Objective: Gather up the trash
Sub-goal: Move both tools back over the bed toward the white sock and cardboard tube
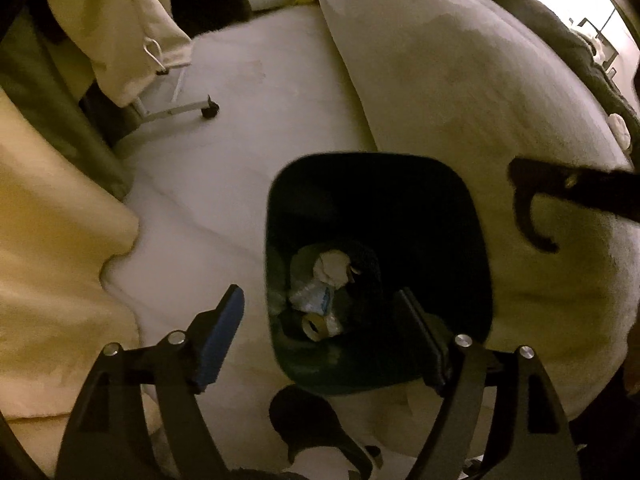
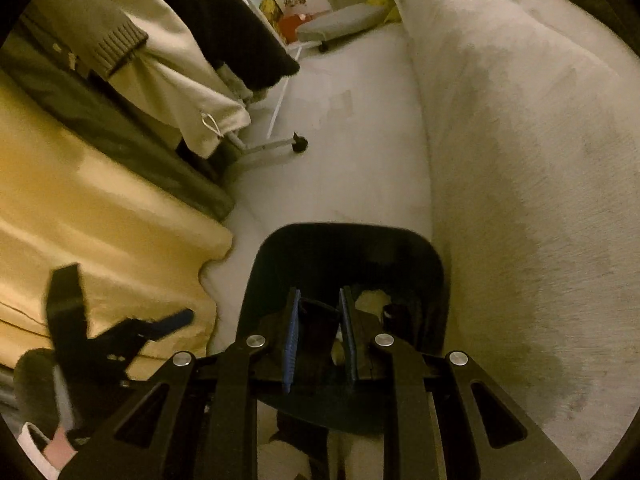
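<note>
Now over the bin, both tools pointing down.

Left tool (image 1: 320, 320) spread wide, nothing between its blue pads, hovering above the dark rounded-square plastic trash bin (image 1: 472, 216) standing on the pale carpeted floor (image 1: 240, 128). Down inside: crumpled white paper (image 1: 332, 268), a clear plastic wrapper (image 1: 312, 298) and a small cardboard tape roll (image 1: 314, 325). Right tool (image 2: 320, 340) over the same bin (image 2: 434, 264), pads drawn close together, pinching a dark item (image 2: 316, 320) too shadowed to identify. Pale grey upholstered sofa (image 1: 460, 80) just beside the bin, yellow blanket (image 1: 52, 220) on the other side.
</note>
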